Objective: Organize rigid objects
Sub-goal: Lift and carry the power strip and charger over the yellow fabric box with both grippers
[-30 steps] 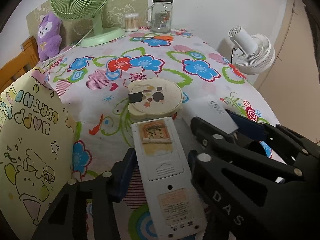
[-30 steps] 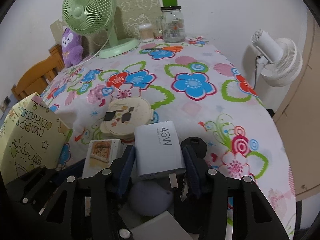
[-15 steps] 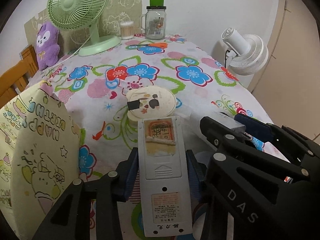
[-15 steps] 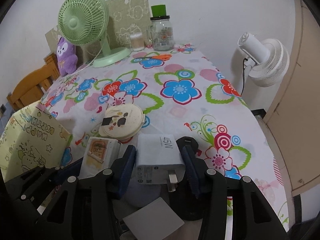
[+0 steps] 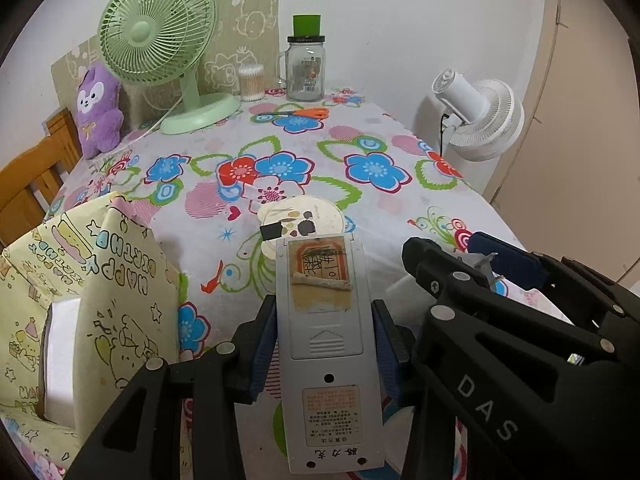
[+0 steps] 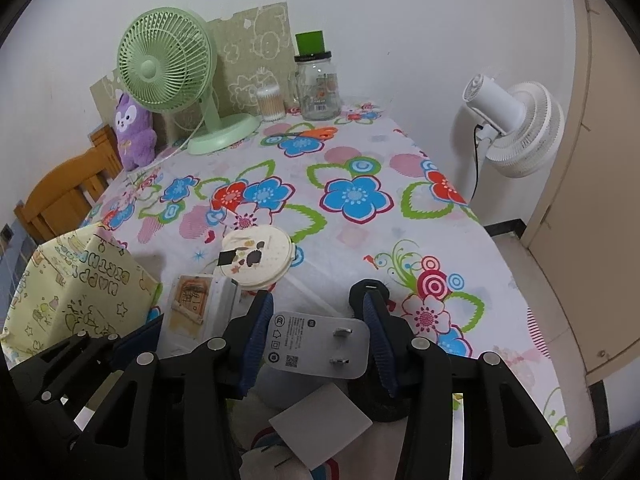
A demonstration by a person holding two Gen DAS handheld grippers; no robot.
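The left gripper (image 5: 325, 344) clamps a grey remote (image 5: 326, 356) back-up between its blue pads (image 5: 266, 344), raised above the floral tablecloth (image 5: 360, 200). Just beside it, the right gripper (image 6: 316, 340) is clenched on a white charger (image 6: 318, 342), plug prongs facing the camera, also lifted over the table's near edge. A round cream tin (image 6: 258, 258), lid on, sits on the cloth just beyond both. At left stands a yellow birthday gift bag (image 5: 100, 300), open, with a white block (image 5: 60, 360) inside. Along the far wall: a glass jar (image 5: 305, 68) with a green lid, a cotton-swab tub (image 5: 251, 82), a green fan (image 5: 160, 40) and a purple plush (image 5: 100, 108)
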